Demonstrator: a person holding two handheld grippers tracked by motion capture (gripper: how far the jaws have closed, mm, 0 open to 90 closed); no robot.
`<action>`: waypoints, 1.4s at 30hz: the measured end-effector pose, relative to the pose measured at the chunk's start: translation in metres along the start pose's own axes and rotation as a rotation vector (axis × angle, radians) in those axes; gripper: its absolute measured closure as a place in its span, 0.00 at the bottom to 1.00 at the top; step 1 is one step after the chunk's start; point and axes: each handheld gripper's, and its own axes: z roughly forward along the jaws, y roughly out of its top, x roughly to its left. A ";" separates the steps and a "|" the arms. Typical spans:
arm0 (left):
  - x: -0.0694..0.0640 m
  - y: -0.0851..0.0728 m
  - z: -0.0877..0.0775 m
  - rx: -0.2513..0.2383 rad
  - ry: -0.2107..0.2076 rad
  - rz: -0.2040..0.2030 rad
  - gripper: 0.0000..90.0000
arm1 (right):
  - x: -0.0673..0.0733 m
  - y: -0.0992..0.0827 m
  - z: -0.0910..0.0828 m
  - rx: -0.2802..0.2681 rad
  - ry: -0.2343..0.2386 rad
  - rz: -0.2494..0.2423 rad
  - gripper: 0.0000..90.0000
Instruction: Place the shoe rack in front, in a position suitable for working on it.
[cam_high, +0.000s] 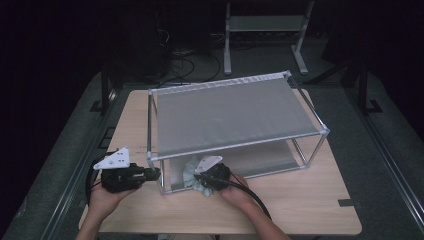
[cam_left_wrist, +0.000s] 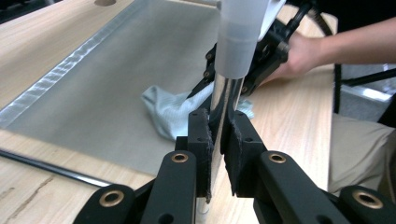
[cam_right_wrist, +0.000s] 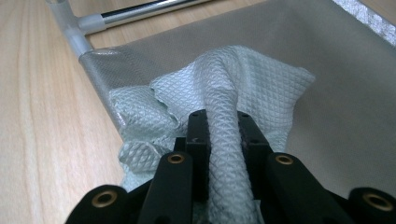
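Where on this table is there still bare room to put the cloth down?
The rack's grey top shelf is bare, as is the lower shelf right of the cloth. The wooden tabletop is free at front right. The rack's front left corner, with both grippers, is crowded.

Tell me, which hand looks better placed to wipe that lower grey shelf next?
Right, probably. The right gripper already pinches the pale green quilted cloth lying on the lower grey mesh shelf, while the left gripper clamps the shiny metal corner post.
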 end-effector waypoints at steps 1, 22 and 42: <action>0.000 0.000 0.000 0.000 0.000 0.000 0.90 | 0.000 0.000 0.000 0.000 0.000 0.000 0.87; 0.003 -0.002 -0.001 -0.014 0.040 -0.046 0.90 | -0.033 -0.051 -0.046 0.011 -0.147 0.126 0.87; 0.003 -0.003 -0.001 -0.019 0.038 -0.050 0.90 | -0.051 -0.076 -0.066 0.035 -0.255 0.212 0.87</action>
